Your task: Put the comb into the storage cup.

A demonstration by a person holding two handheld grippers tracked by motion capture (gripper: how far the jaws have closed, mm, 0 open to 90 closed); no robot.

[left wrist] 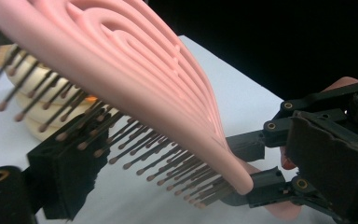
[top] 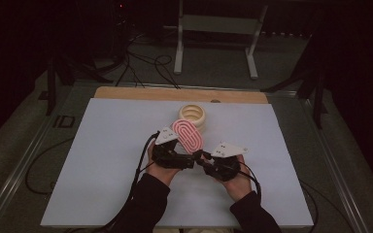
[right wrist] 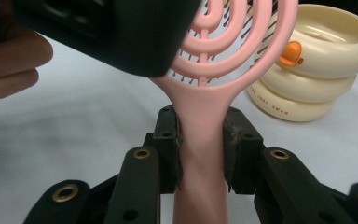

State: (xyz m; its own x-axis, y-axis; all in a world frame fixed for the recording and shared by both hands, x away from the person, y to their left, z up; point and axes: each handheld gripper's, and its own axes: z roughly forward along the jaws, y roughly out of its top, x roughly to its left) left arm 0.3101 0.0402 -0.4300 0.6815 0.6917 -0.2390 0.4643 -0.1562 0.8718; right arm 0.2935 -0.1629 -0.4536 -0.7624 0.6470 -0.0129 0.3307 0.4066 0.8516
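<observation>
A pink hairbrush (top: 188, 136) with a looped open head is held above the white sheet, its bristles (left wrist: 135, 154) pointing down. My right gripper (right wrist: 203, 149) is shut on its handle (right wrist: 203, 135), both pads pressed against the sides. My left gripper (left wrist: 198, 165) stands open around the brush head (left wrist: 135, 79). One pad (left wrist: 65, 172) sits under the bristles and the other pad (left wrist: 331, 158) stands apart from the brush. In the high view the left gripper (top: 187, 154) and right gripper (top: 201, 156) meet tip to tip below the brush.
A cream ringed round container (top: 192, 115) with an orange duck figure (right wrist: 290, 53) stands just behind the brush. The white sheet (top: 102, 160) covers the table, with a wooden strip (top: 126, 92) at the back. A white stand (top: 213, 29) and cables lie on the floor beyond.
</observation>
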